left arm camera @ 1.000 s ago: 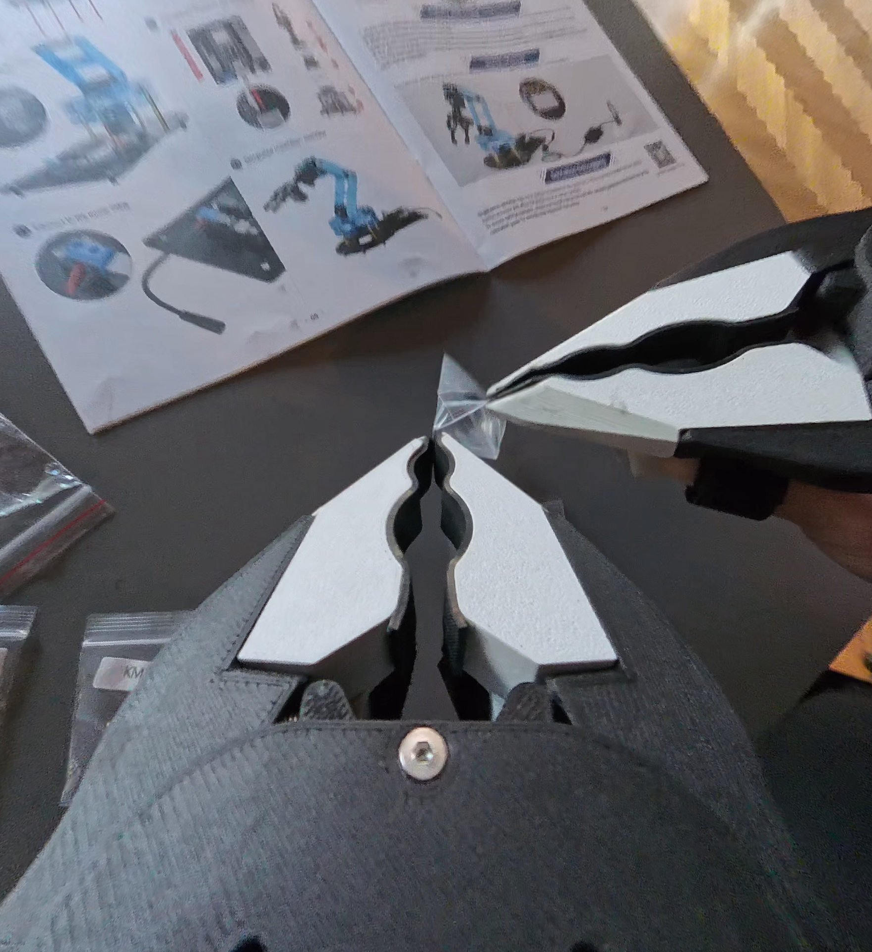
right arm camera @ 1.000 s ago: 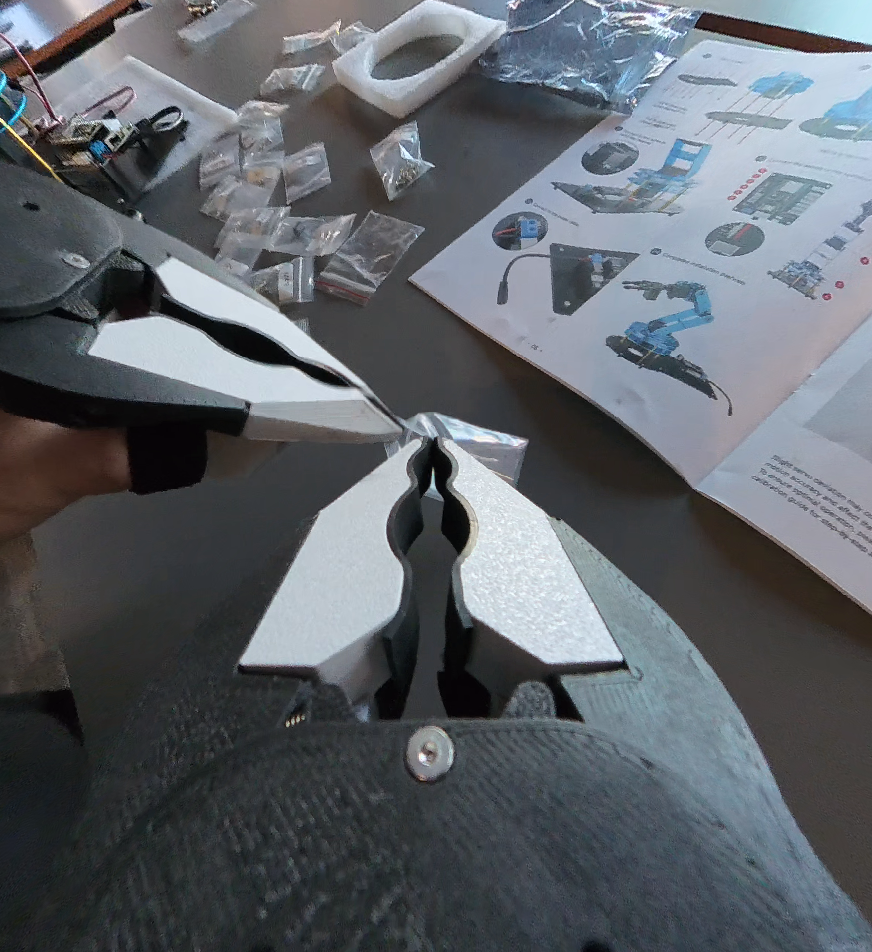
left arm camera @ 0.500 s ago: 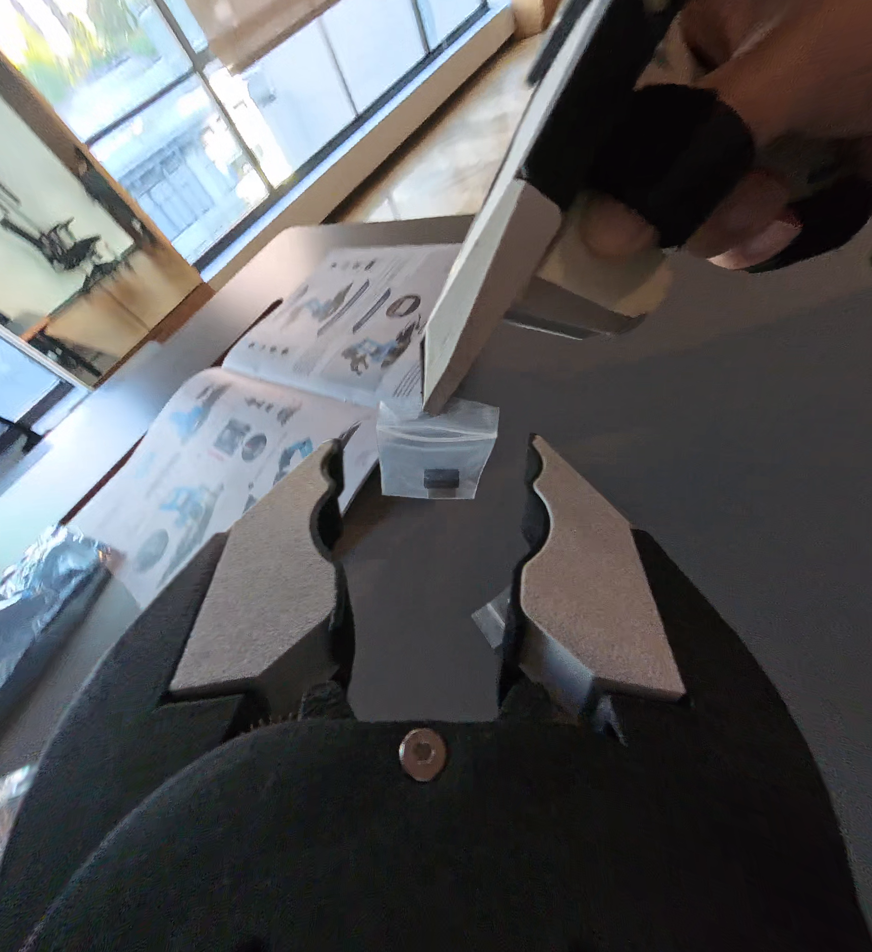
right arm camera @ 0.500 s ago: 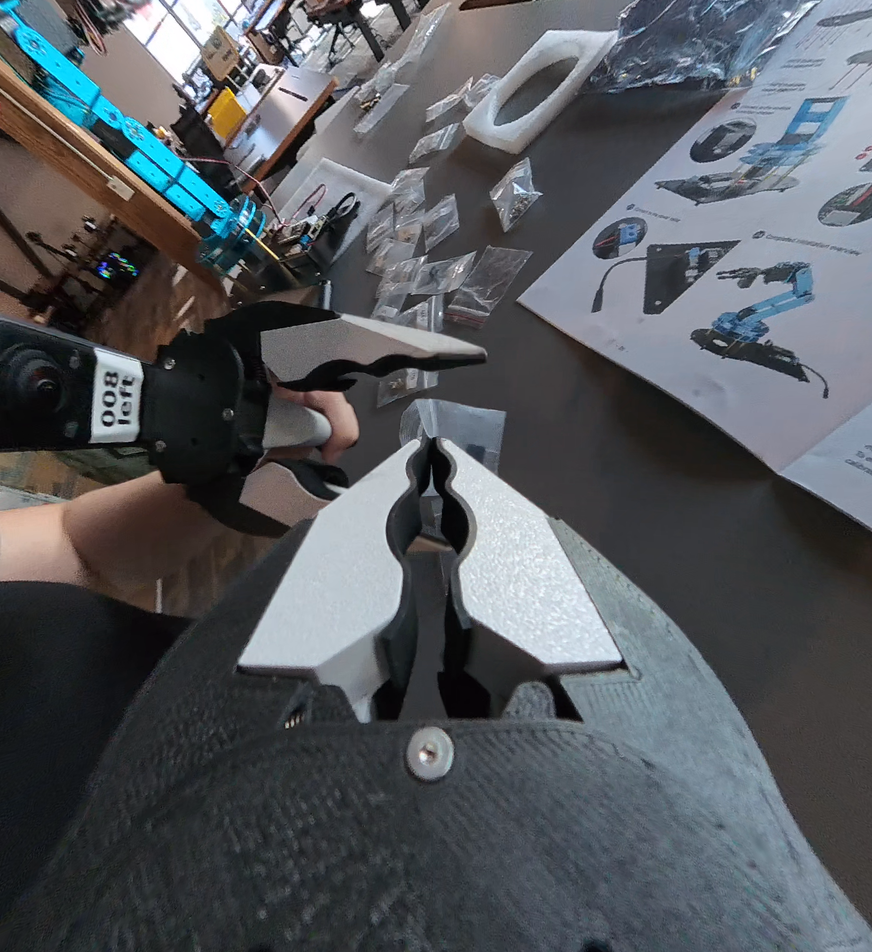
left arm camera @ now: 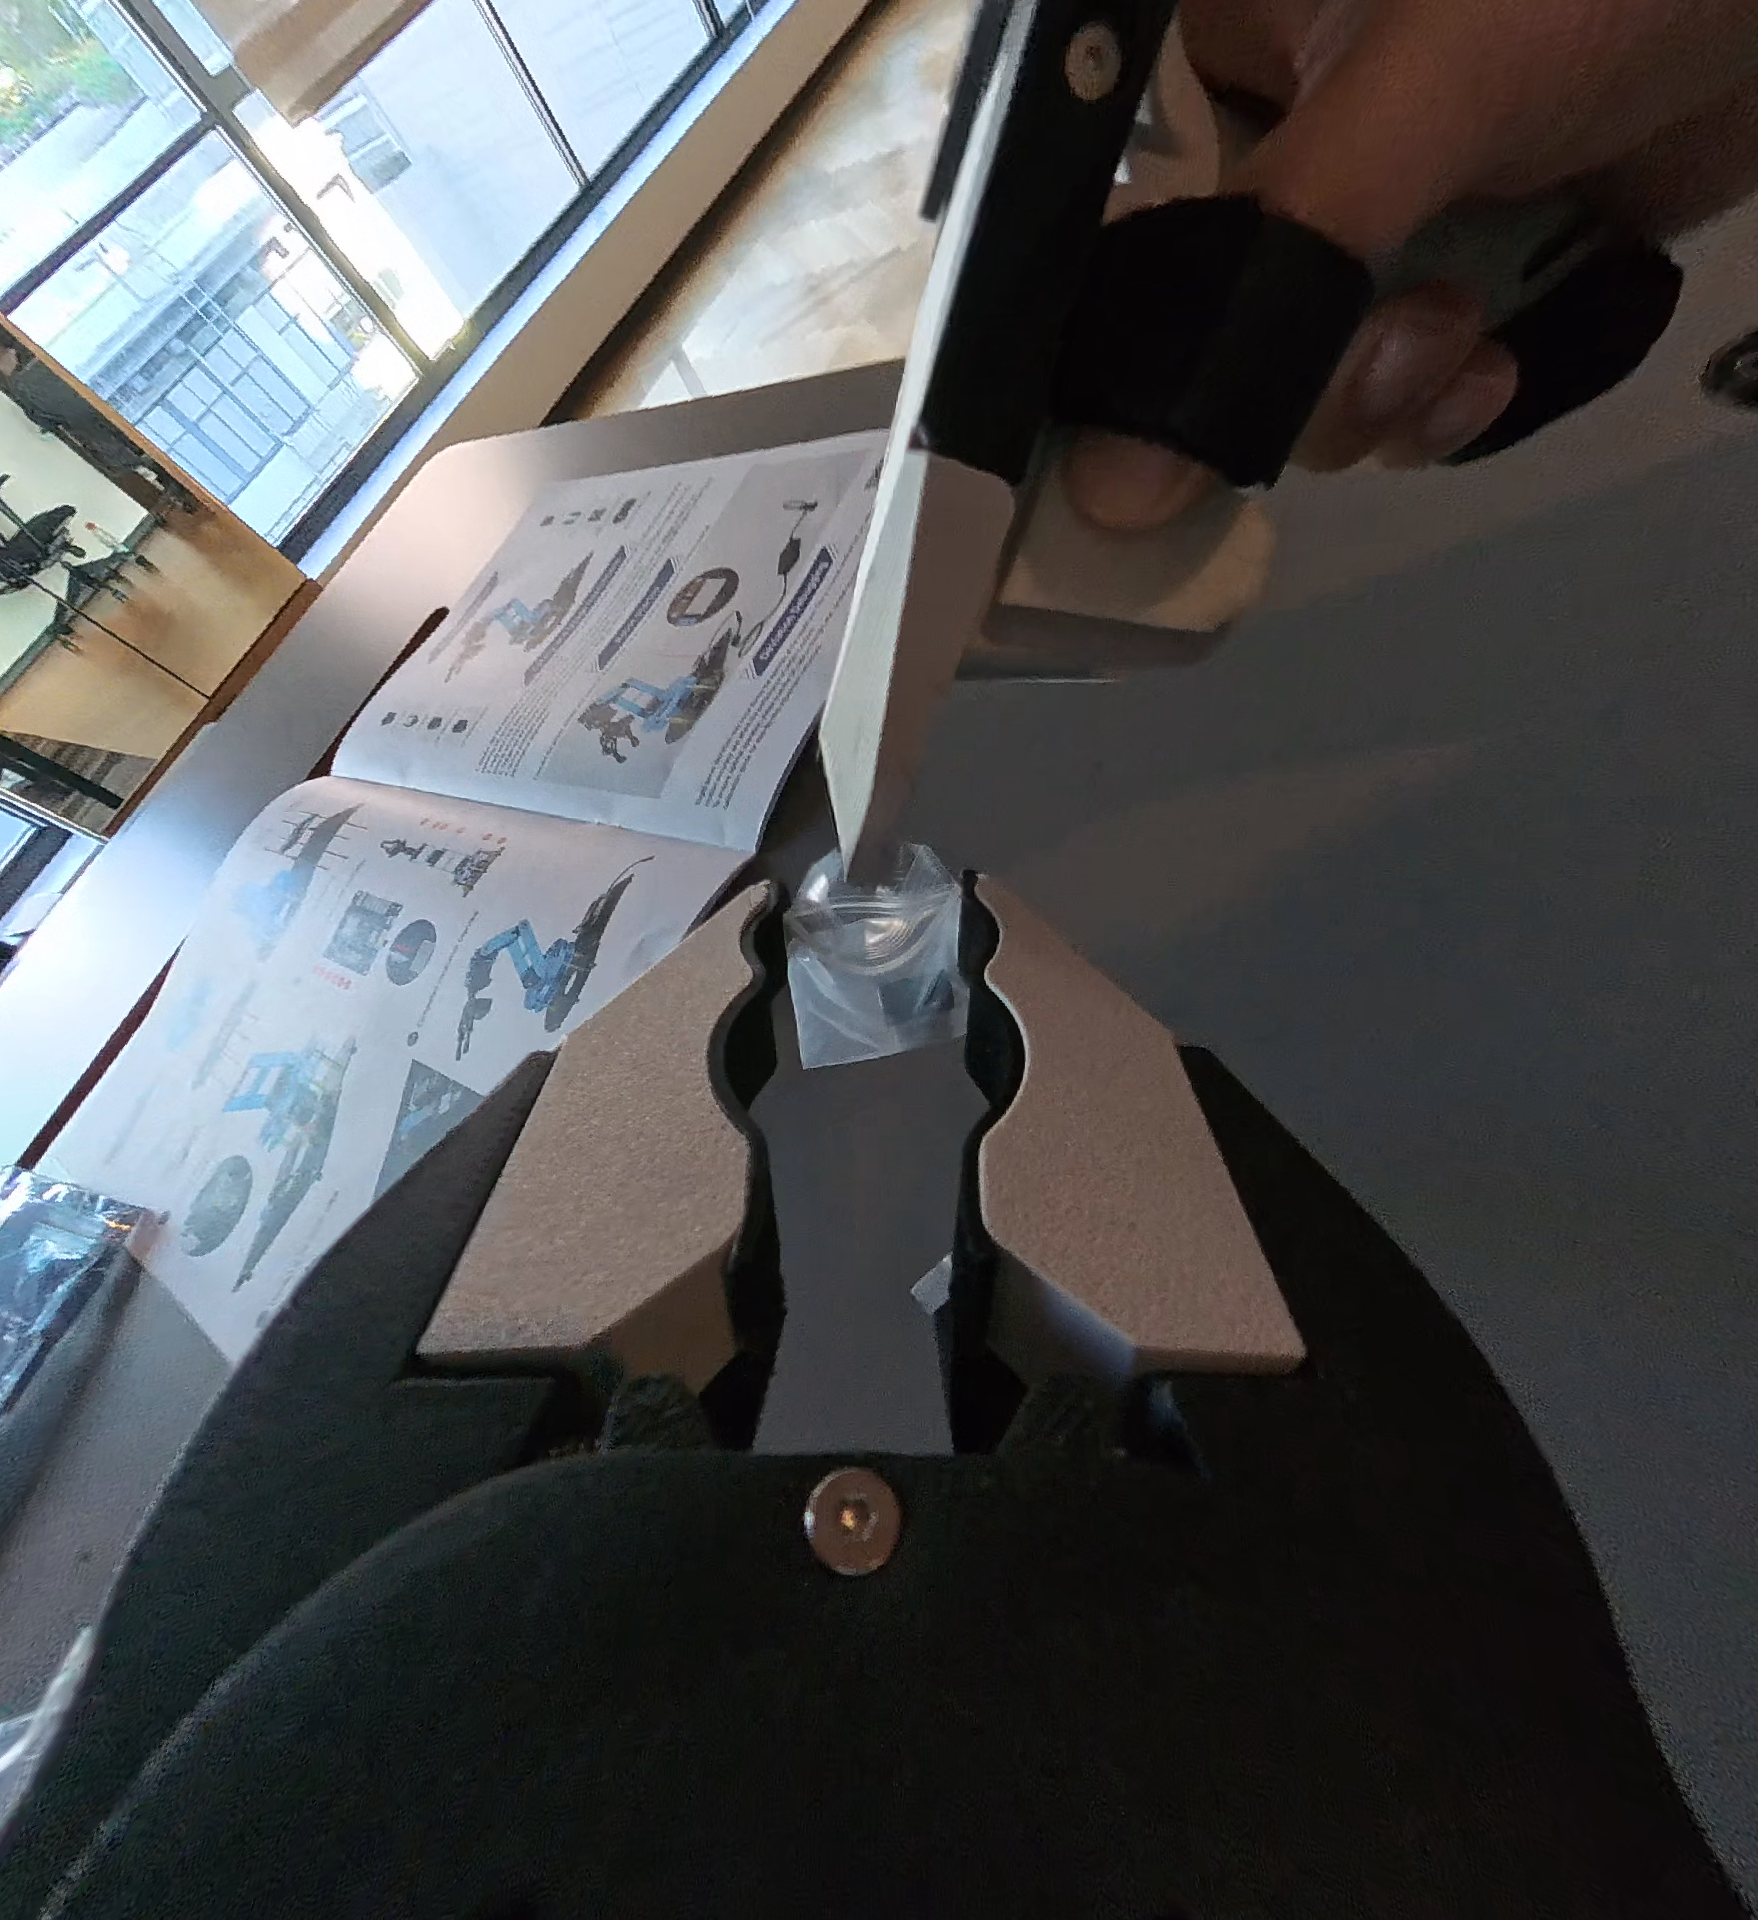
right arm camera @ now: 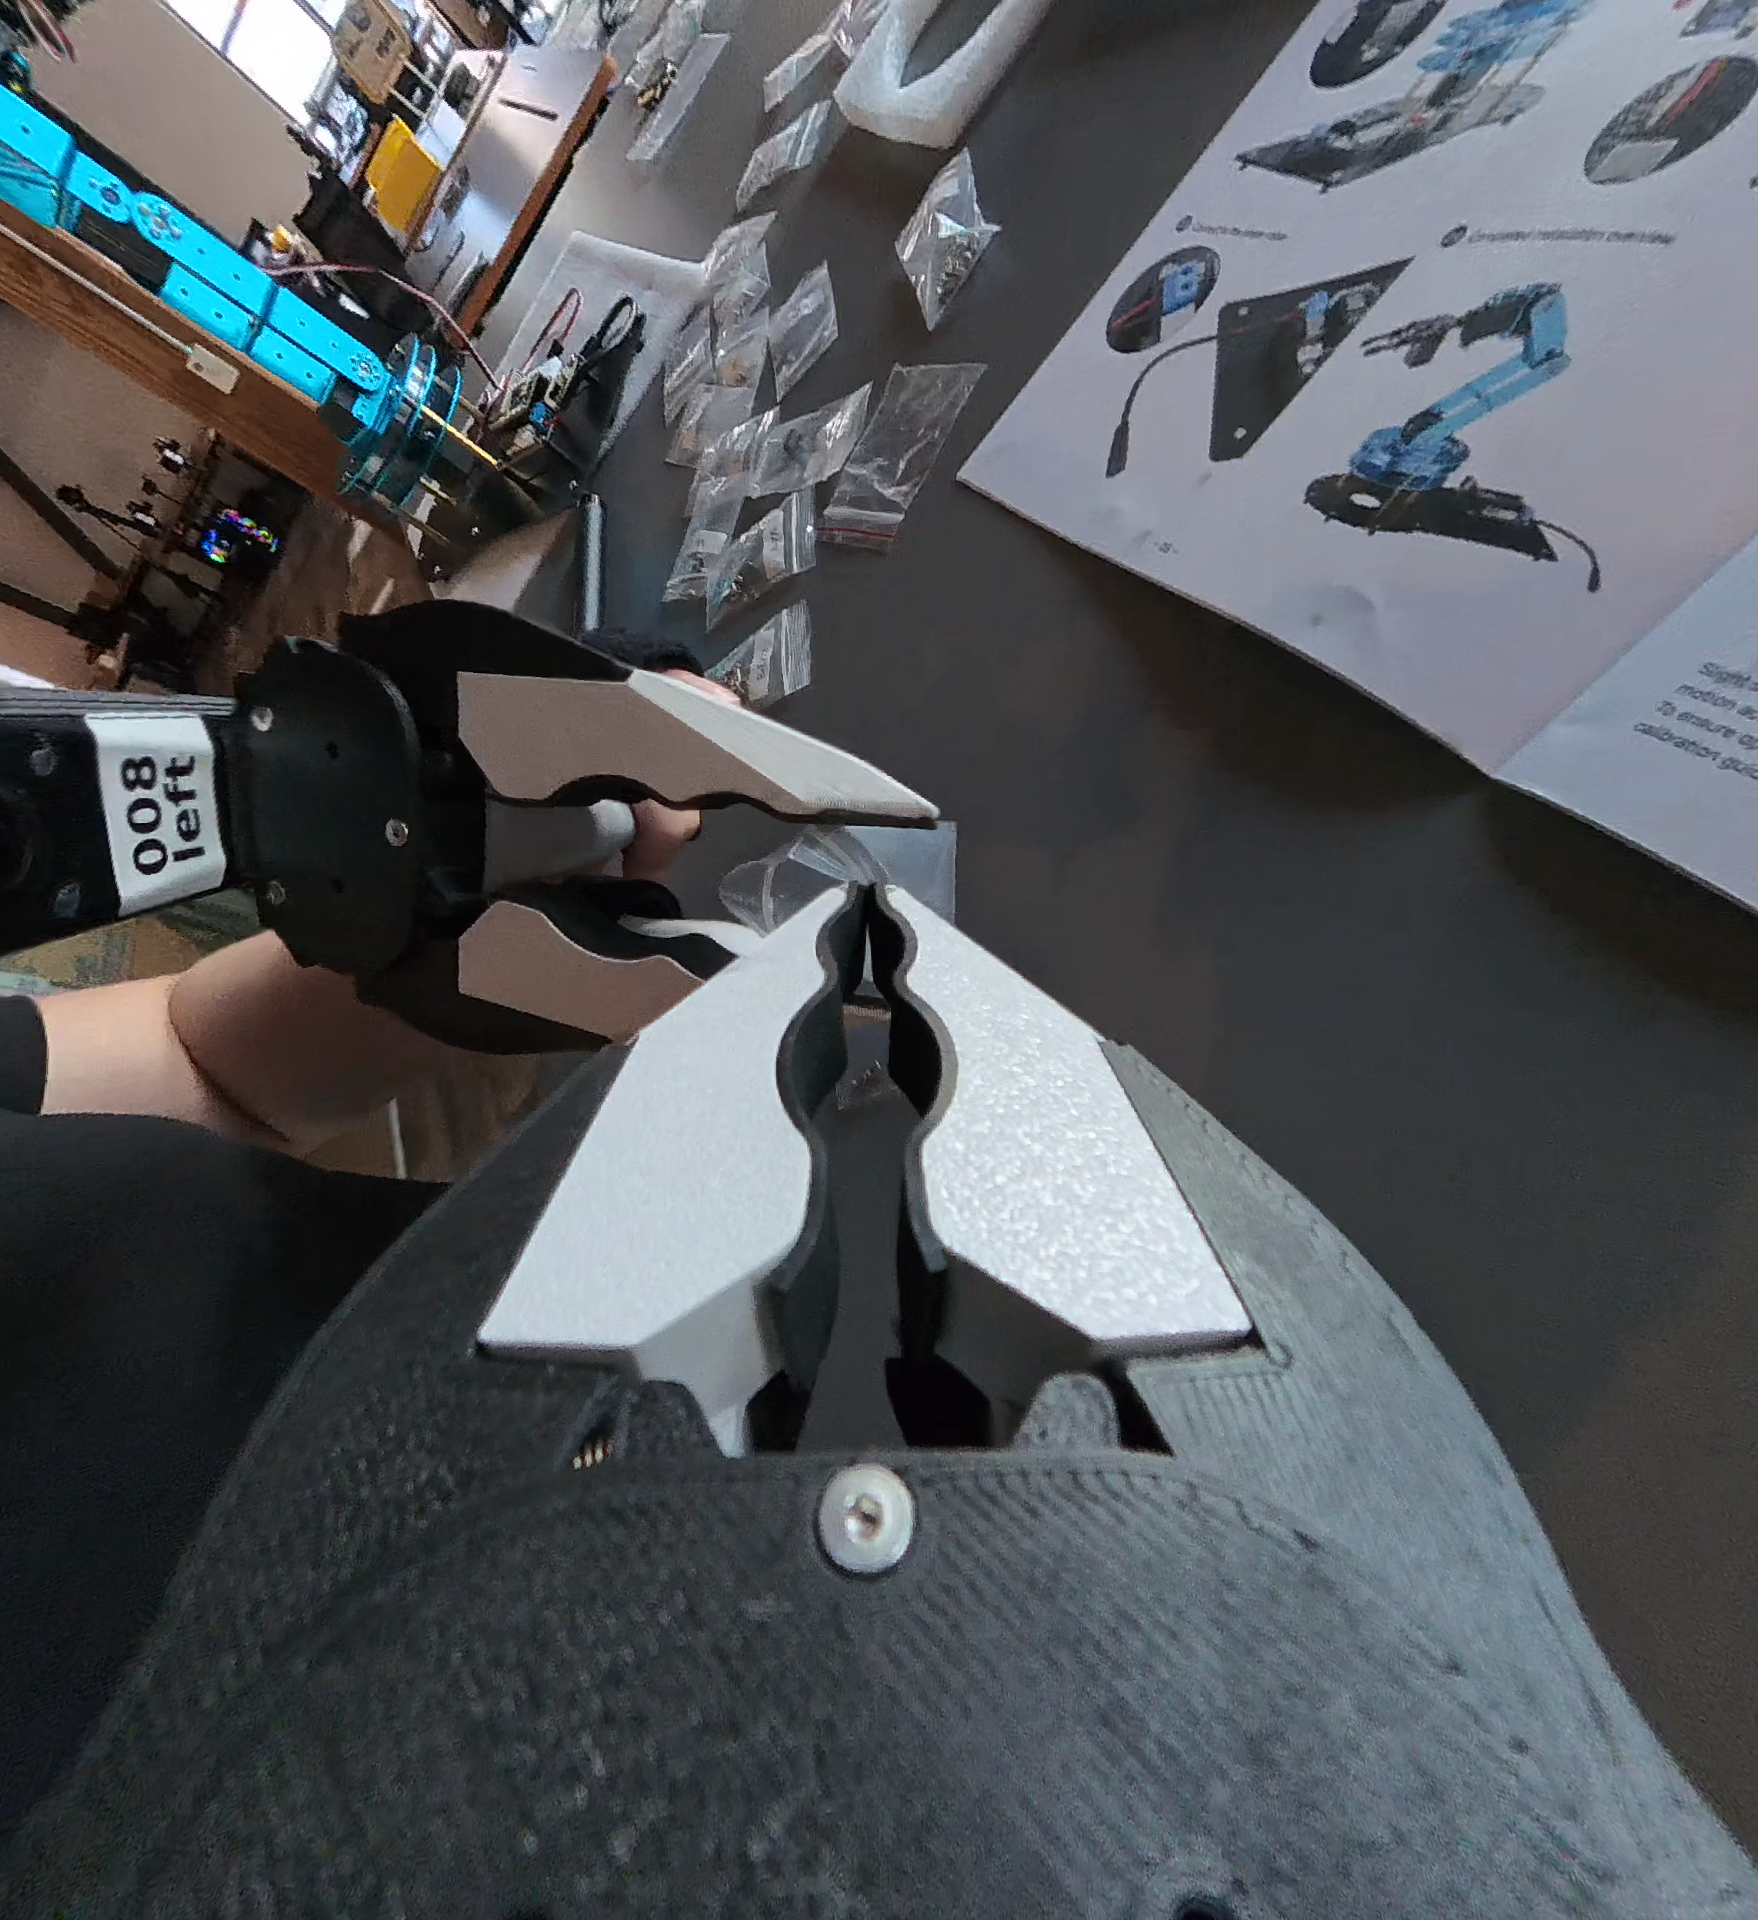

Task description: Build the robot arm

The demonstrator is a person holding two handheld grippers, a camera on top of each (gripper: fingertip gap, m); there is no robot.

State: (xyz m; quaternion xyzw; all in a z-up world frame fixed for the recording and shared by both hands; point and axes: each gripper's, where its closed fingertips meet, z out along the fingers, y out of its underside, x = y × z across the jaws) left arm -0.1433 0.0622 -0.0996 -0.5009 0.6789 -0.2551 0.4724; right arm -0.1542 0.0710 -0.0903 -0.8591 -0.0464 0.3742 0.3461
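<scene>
small bag [left arm camera: 873,977] contents unclear; booklet [right arm camera: 1457,343] cropped

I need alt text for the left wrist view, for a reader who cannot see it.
The right gripper hangs a small clear bag between the open fingers of the left gripper. Behind, an open booklet lies on the dark table, near windows.

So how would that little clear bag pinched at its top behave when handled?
Probably floppy: the small clear bag is crumpled where the right hand-held gripper pinches it. Likely light, hanging from one edge. The small dark part inside looks loose, so may shift.
</scene>
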